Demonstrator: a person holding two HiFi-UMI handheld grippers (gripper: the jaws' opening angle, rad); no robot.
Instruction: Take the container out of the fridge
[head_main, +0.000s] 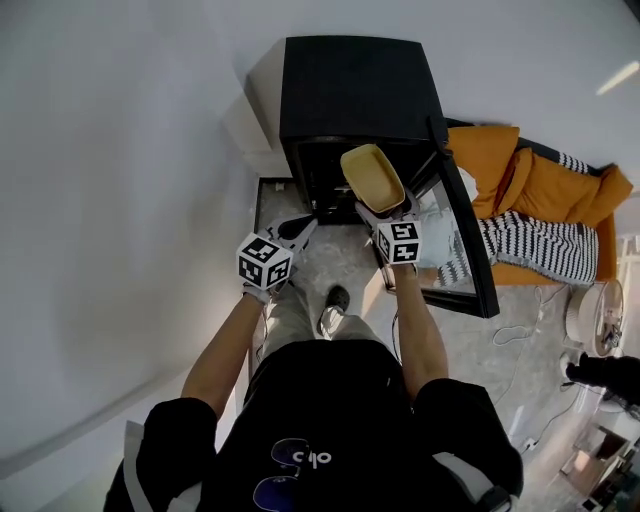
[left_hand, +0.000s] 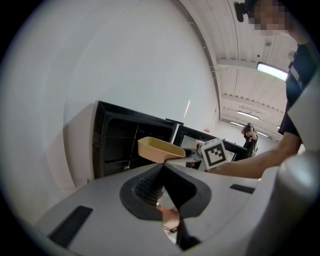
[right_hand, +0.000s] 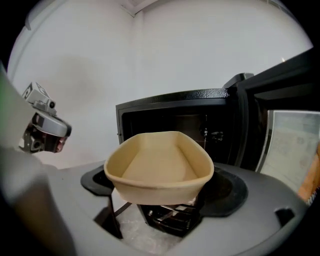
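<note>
A tan, empty oval container hangs in the air just in front of the open black fridge, outside its dark interior. My right gripper is shut on its near rim. In the right gripper view the container fills the middle, with the fridge behind it. My left gripper hovers lower left of the container, apart from it, jaws together and holding nothing. From the left gripper I see the container and the fridge's shelves.
The fridge door swings open to the right. An orange sofa with a striped blanket stands beyond it. A white wall runs along the left. My shoe is on the floor below the grippers. Another person stands far off.
</note>
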